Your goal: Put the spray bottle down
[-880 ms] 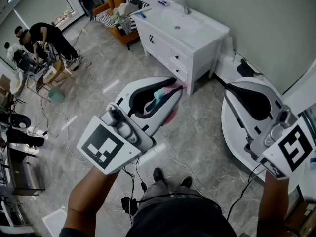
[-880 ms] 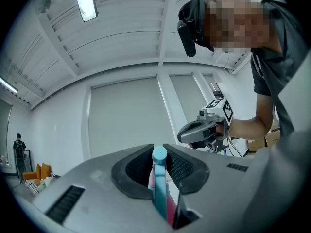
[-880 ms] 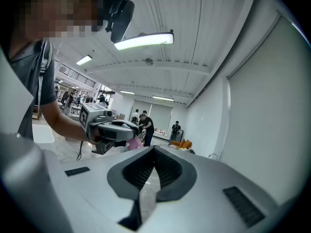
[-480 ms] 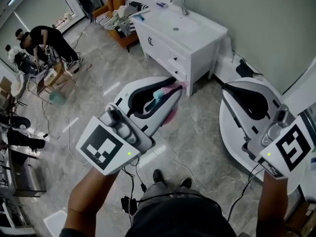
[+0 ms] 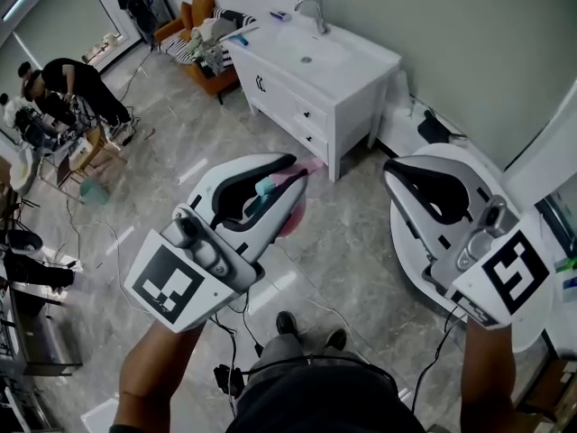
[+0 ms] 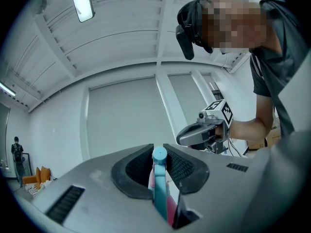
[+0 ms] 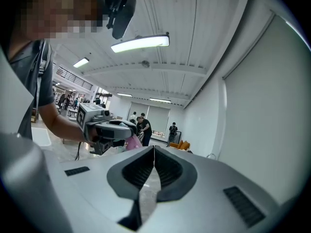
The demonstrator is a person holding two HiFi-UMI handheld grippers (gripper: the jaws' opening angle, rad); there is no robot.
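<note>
most of the spray bottle [image 6: 160,190] hides between jaws.

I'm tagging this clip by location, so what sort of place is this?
Probably a test lab with a mock bathroom corner: a white vanity cabinet with sink, an orange sofa beyond it, and a person in black working in the background.

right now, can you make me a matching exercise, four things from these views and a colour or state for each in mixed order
1 left gripper
2 right gripper
3 spray bottle
4 sink cabinet

a white, by the wall
b jaws together, empty
c pink, teal top
d clamped on the spray bottle

Pairs: 1-d, 2-b, 3-c, 4-a
</note>
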